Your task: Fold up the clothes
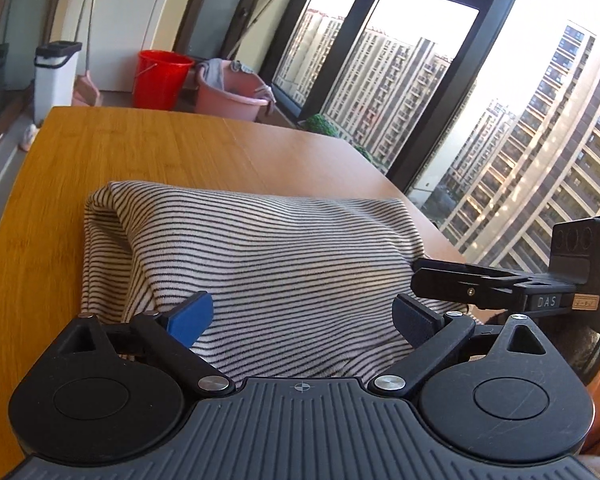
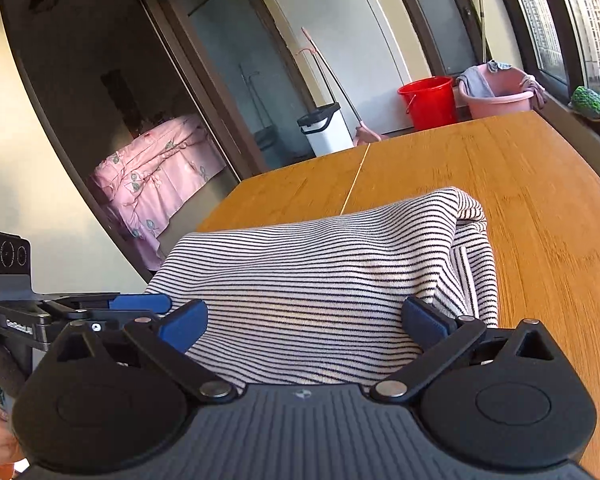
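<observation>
A black-and-white striped garment (image 1: 260, 248) lies folded in a soft heap on the wooden table (image 1: 140, 148). My left gripper (image 1: 302, 316) stands open over its near edge, and the blue pads (image 1: 194, 316) sit apart from the cloth. My right gripper (image 1: 444, 280) comes in from the right at the garment's edge. In the right wrist view the same striped garment (image 2: 320, 264) fills the gap of my open right gripper (image 2: 304, 322), whose pads (image 2: 184, 326) do not press on it. There my left gripper (image 2: 140, 303) shows at the left beside the cloth.
Bare table (image 2: 520, 184) stretches beyond and beside the garment. On the floor past the far edge stand a red bucket (image 1: 160, 78), a pink basin (image 1: 230, 96) with rags and a white bin (image 1: 56, 76). Large windows (image 1: 420, 80) run along the right.
</observation>
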Motion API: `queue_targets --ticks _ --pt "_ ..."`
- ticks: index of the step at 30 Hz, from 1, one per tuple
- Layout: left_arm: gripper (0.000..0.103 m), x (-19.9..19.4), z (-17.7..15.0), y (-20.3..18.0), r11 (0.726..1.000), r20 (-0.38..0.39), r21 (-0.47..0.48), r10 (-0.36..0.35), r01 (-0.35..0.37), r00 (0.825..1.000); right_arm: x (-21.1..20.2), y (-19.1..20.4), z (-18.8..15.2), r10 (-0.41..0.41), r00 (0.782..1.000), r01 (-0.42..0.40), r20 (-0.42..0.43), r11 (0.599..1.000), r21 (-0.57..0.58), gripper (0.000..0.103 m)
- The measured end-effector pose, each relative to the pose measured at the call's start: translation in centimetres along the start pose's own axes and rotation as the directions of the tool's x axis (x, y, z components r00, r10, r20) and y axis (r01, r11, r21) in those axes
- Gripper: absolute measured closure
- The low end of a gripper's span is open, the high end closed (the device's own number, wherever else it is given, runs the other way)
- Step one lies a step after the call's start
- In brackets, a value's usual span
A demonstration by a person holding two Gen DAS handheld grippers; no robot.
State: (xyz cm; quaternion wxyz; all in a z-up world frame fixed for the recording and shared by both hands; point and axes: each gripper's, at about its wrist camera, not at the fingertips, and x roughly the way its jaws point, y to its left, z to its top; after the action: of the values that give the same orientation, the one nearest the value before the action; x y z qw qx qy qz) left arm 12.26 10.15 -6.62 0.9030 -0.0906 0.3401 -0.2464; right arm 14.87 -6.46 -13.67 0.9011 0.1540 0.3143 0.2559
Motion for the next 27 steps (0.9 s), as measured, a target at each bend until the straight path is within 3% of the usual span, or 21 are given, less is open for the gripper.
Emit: queue_targets --ticks 6,10,16,20,22,24,27 --pt "0.004 2.1 1.9 1.0 0.994 0.050 0.026 0.105 -0.106 0.993 -1.3 1.7 -2.1 0.100 0.995 -0.098 -0.017 0.991 0.095 0.000" --pt "0.001 3.0 2.6 0.7 0.988 0.053 0.046 0.143 -0.145 0.988 -1.4 4.4 -3.4 0.161 0.984 -0.163 -0.081 0.986 -0.017 0.000" --pt "0.000 -0.7 2.0 0.0 0.996 0.018 0.007 0.093 -0.093 0.995 -3.8 4.3 -1.8 0.123 0.992 -0.120 0.027 0.990 -0.078 0.000" --pt "0.000 -1.7 1.0 -0.6 0.999 -0.039 0.016 0.039 -0.039 0.998 -4.4 3.7 0.6 0.023 0.993 -0.003 0.115 0.984 -0.176 0.000" --pt "0.000 -1.5 0.6 -0.7 0.999 -0.058 0.021 0.037 -0.036 0.998 -3.2 3.2 1.2 -0.051 0.995 0.072 0.091 0.966 -0.249 0.001" --pt "0.000 -1.1 0.3 -0.4 0.999 -0.063 0.015 0.039 -0.039 0.997 -1.4 2.4 1.1 -0.112 0.994 0.113 0.019 0.961 -0.253 0.013" --pt "0.000 0.0 0.4 0.3 0.999 -0.065 -0.011 0.043 -0.043 0.997 0.2 1.5 -0.5 -0.129 0.991 0.116 -0.044 0.967 -0.227 0.013"
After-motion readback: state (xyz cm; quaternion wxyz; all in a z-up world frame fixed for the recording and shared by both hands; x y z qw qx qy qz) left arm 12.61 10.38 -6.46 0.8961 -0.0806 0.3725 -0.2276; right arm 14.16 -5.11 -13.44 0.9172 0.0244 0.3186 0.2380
